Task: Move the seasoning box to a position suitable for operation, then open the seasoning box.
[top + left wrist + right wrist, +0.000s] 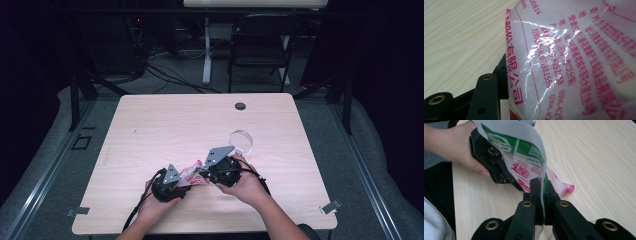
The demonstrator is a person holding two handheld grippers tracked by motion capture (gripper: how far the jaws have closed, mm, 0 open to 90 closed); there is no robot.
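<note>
Sideways, packet [529, 157] clamped in right gripper [541, 185], beside half-open left gripper [499, 75].

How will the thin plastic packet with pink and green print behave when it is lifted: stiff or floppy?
Probably floppy: the glossy pink-and-green printed plastic packet curves over between the right gripper and left gripper. Its creased, shiny film looks slippery. It seems light.
</note>
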